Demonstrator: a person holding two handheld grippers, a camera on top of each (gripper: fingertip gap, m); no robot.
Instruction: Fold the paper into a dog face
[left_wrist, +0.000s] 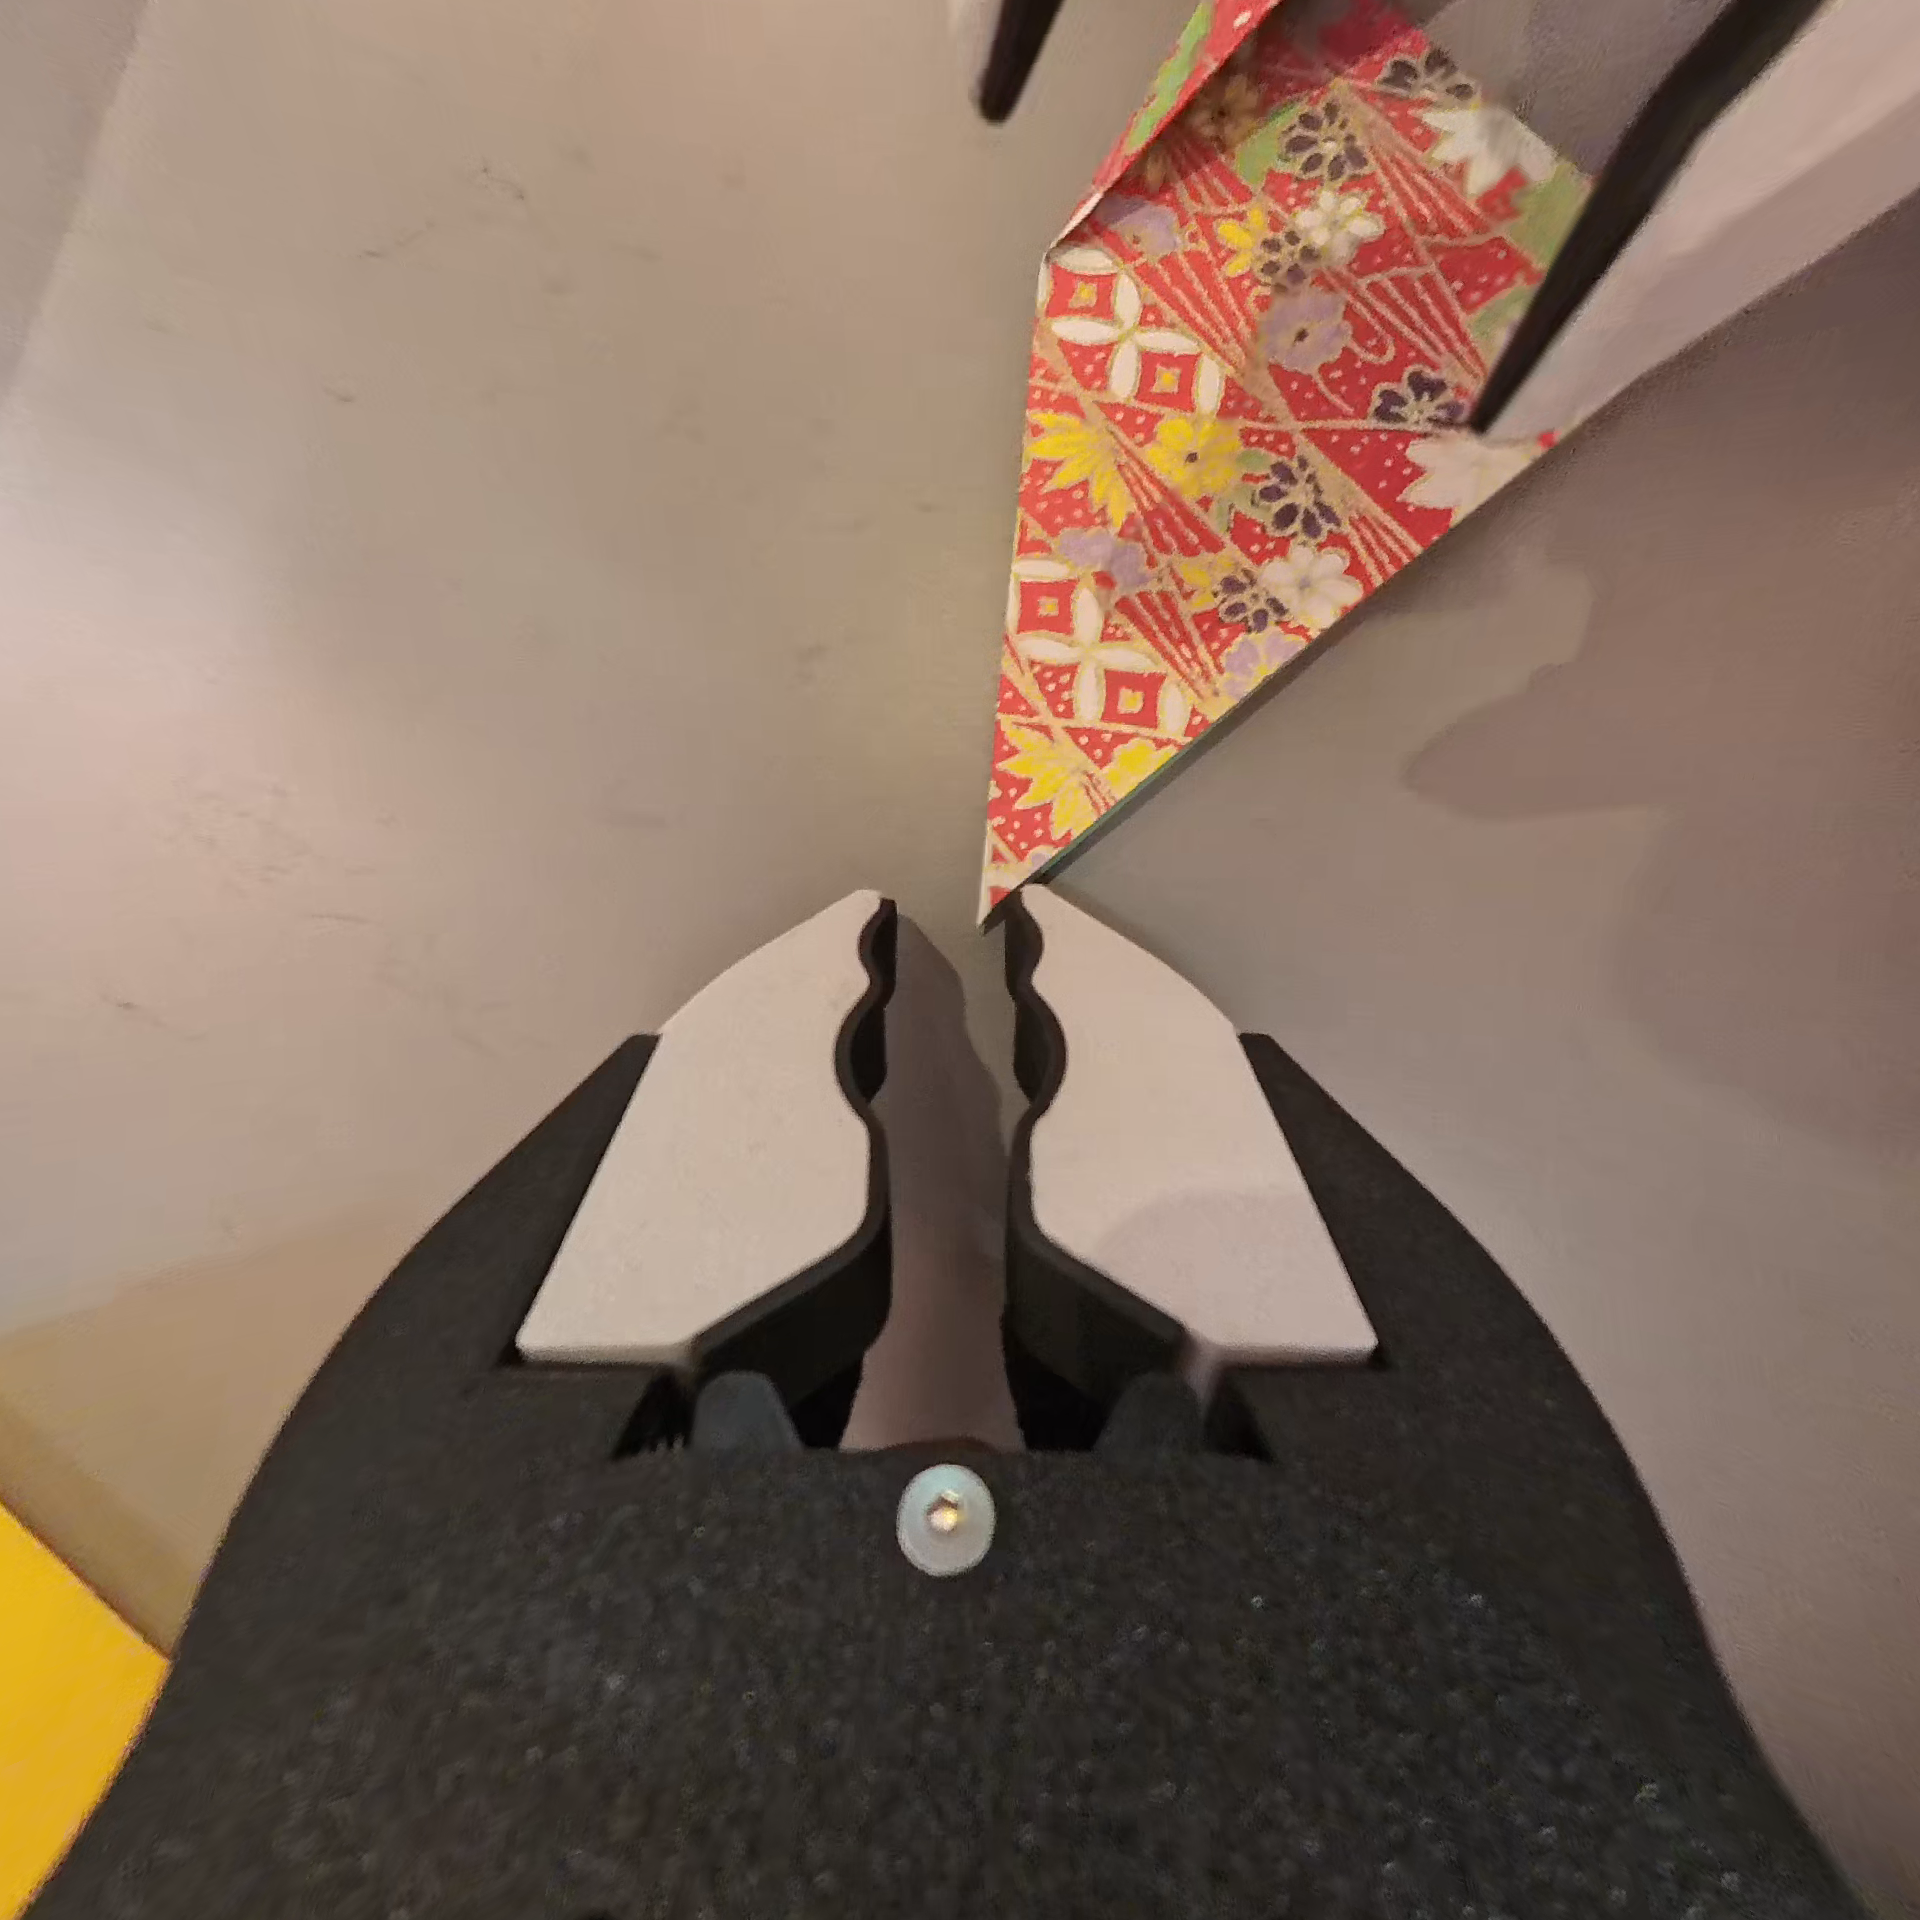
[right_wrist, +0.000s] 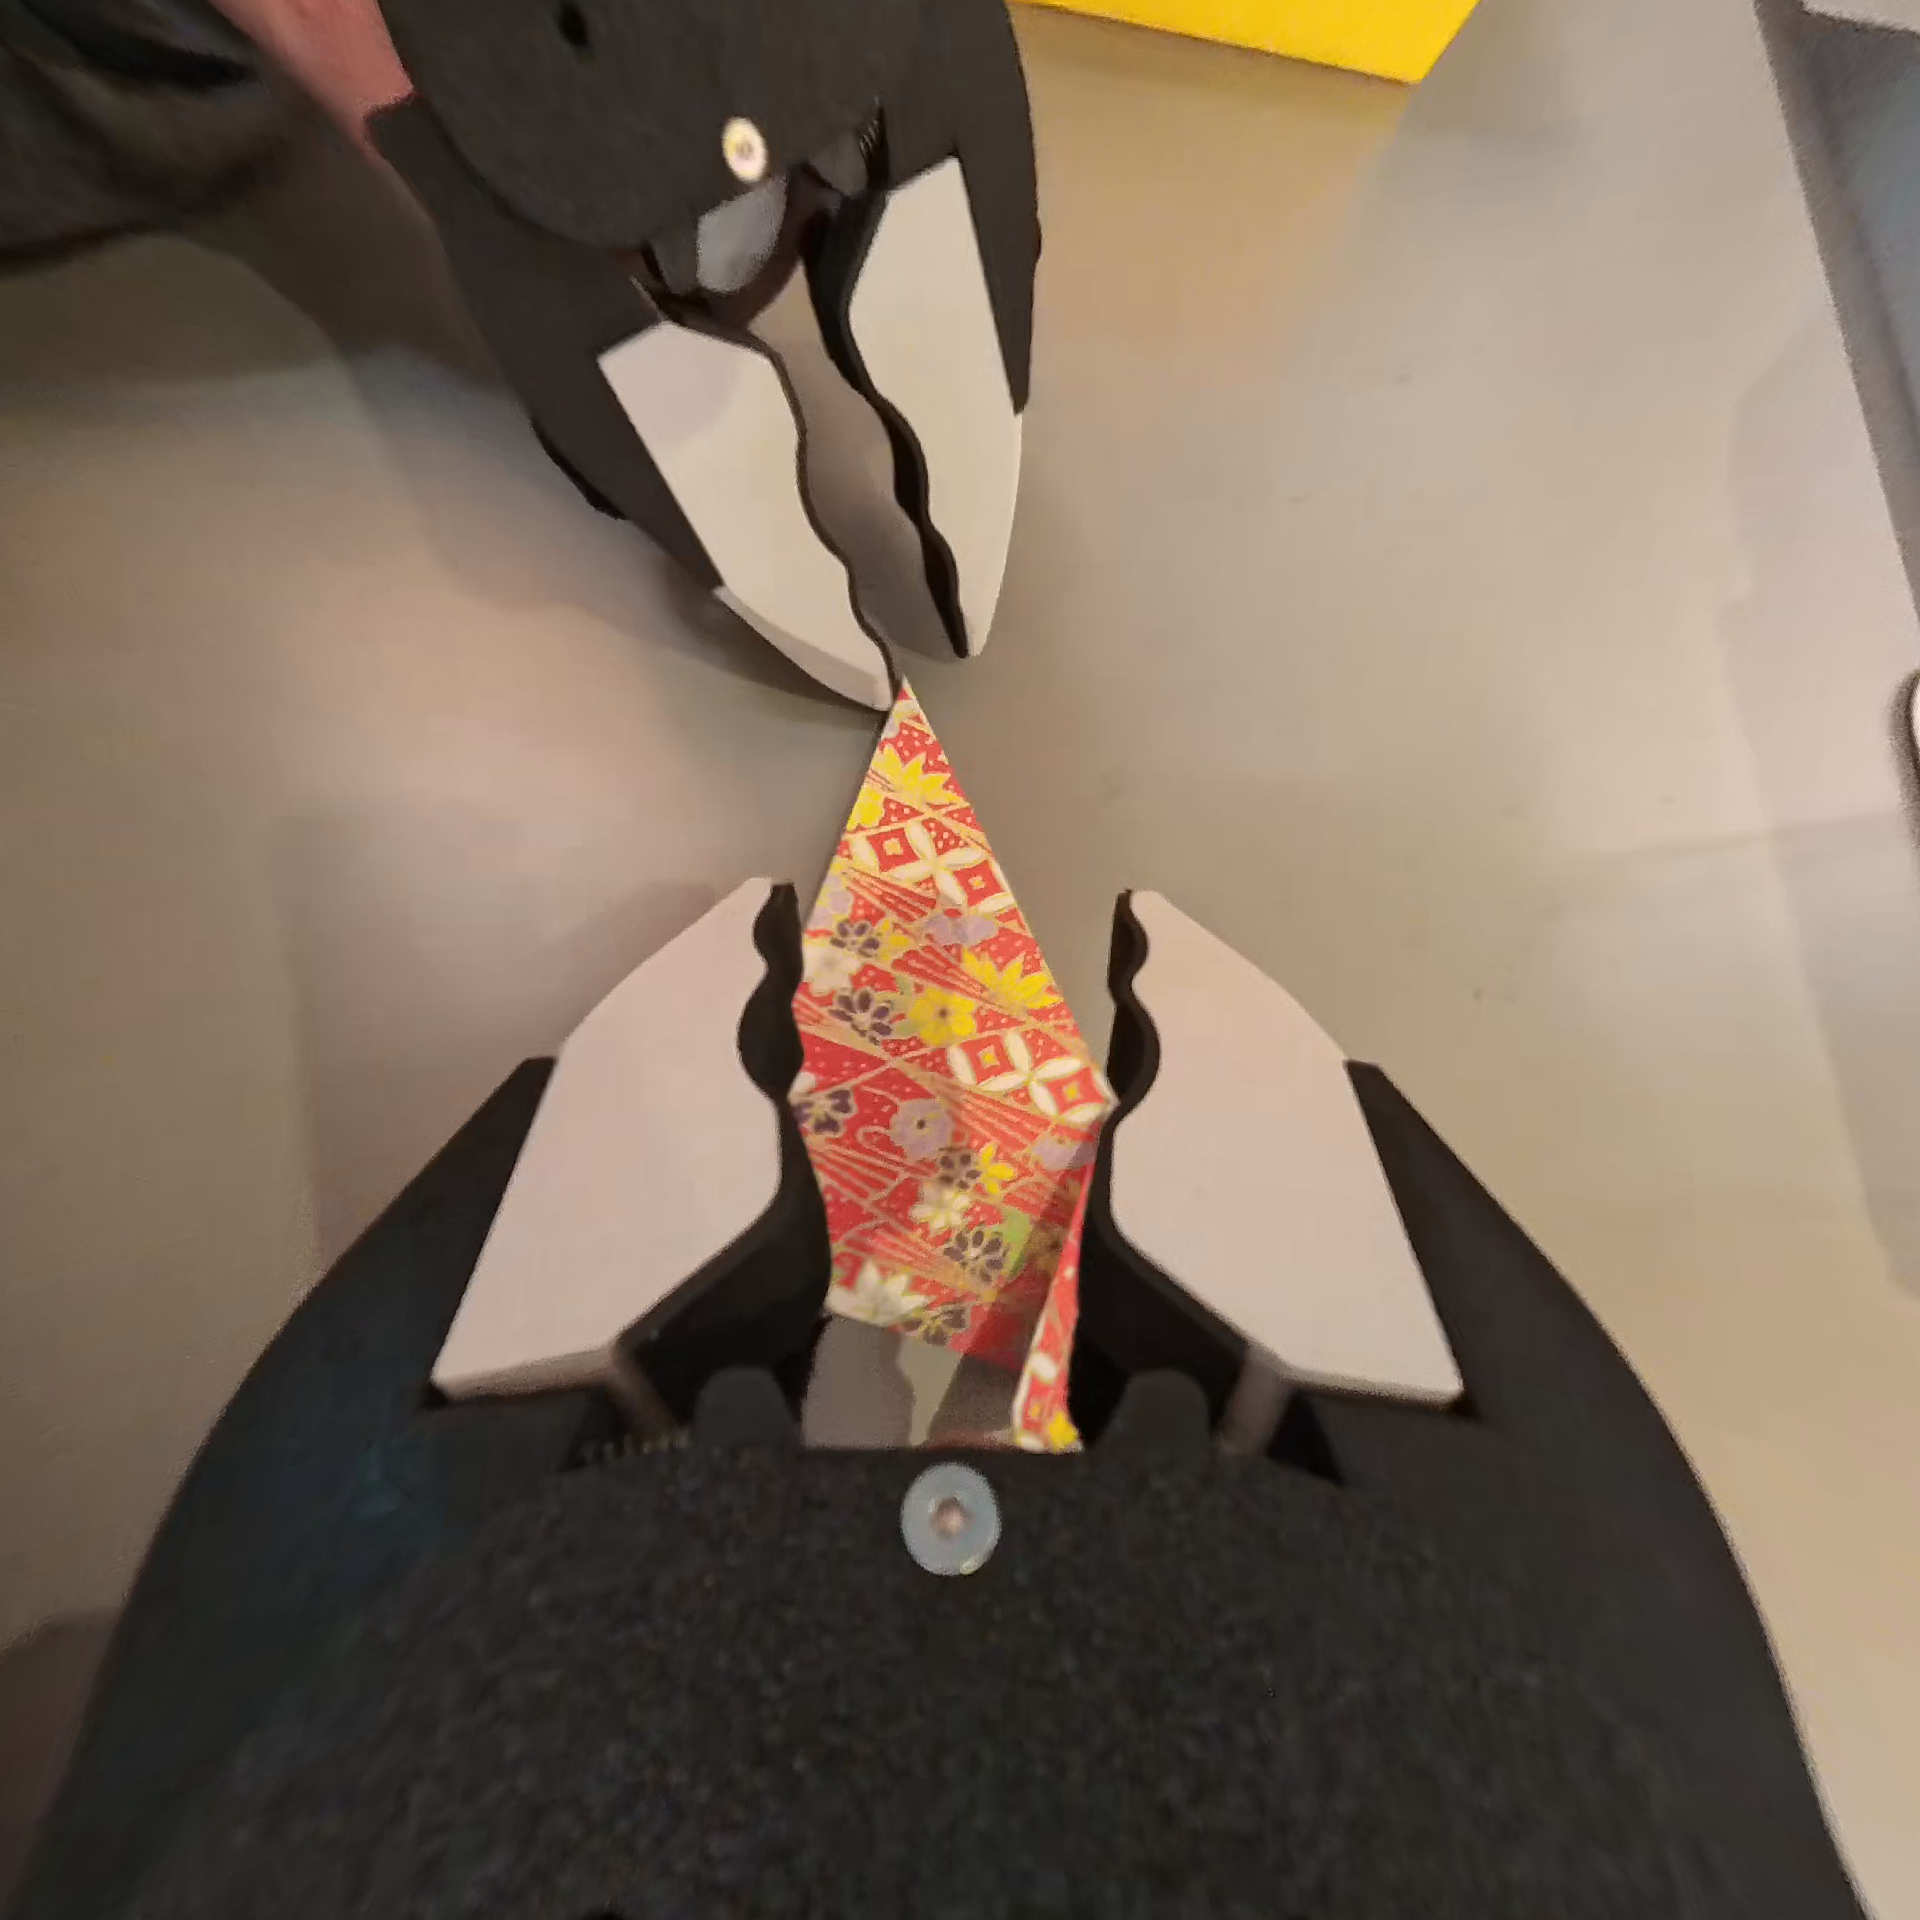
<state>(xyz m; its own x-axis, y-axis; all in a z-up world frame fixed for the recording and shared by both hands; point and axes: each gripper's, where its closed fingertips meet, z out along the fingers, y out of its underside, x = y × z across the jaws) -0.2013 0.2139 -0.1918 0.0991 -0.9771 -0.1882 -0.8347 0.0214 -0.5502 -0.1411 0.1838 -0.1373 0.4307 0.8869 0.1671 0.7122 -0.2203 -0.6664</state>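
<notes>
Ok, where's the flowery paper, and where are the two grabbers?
paper (right_wrist: 935, 1049), right wrist view, on its patterned middle
left gripper (left_wrist: 951, 920), left wrist view, between its fingertips
right gripper (right_wrist: 951, 904), right wrist view, between its fingertips

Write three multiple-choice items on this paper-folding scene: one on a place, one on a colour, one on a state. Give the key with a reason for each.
1. Where is the pointed tip of the paper relative to the left gripper?
A. Right at its fingertips
B. Far behind its body
C. Under the yellow sheet

2. What is the main colour of the paper's pattern?
A. Blue
B. Red
C. Black

3. How does the right gripper stand to the paper?
A. Shut flat with no gap
B. Open, fingers on either side of it
C. Away from it, off the table

Key:
1 A: in both views the tip ends at the left gripper's fingertips.
2 B: red fills the floral and geometric pattern, with yellow, white and purple accents.
3 B: the right wrist view shows a wide gap between the fingers, with the paper running through it.
</notes>
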